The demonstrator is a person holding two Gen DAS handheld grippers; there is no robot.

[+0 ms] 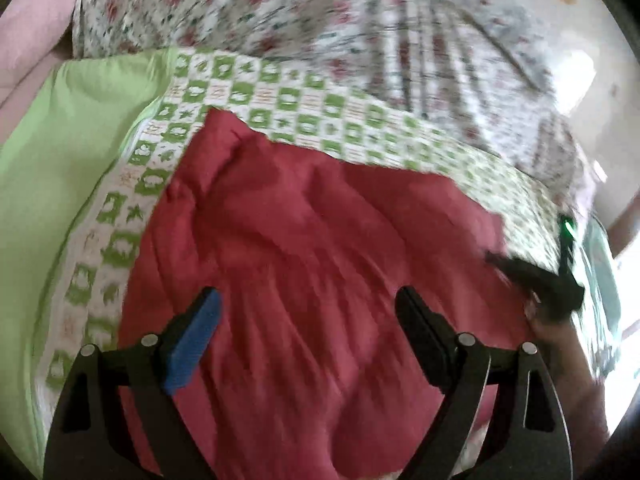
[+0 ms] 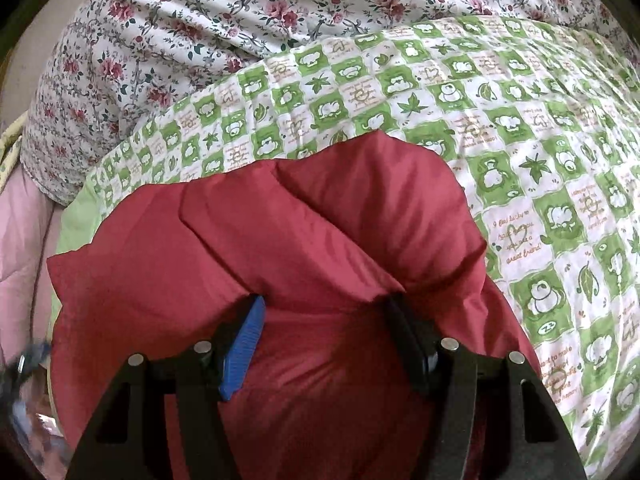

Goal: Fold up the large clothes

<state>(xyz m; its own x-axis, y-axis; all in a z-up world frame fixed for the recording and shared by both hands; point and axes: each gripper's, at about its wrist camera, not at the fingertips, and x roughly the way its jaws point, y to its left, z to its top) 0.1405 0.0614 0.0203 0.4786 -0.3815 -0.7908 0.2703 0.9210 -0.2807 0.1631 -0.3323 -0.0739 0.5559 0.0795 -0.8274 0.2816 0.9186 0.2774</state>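
A dark red padded garment (image 1: 320, 240) lies rumpled on a green-and-white checked quilt (image 1: 280, 108). My left gripper (image 1: 308, 296) hovers over its middle, jaws wide open with nothing between the pads; this view is blurred. At the garment's right edge I see my right gripper (image 1: 548, 284) with a hand behind it. In the right wrist view the red garment (image 2: 320, 220) bulges up between the fingers of my right gripper (image 2: 325, 303). A thick fold drapes over both fingertips and hides them, so this gripper is shut on the padded fold.
The checked quilt (image 2: 520, 140) spreads to the right and beyond the garment. A floral sheet (image 2: 180, 32) covers the bed's far side. Plain green fabric (image 1: 72, 140) and pink bedding (image 2: 20, 240) lie to the left. A bright floor (image 1: 580, 68) shows past the bed's right edge.
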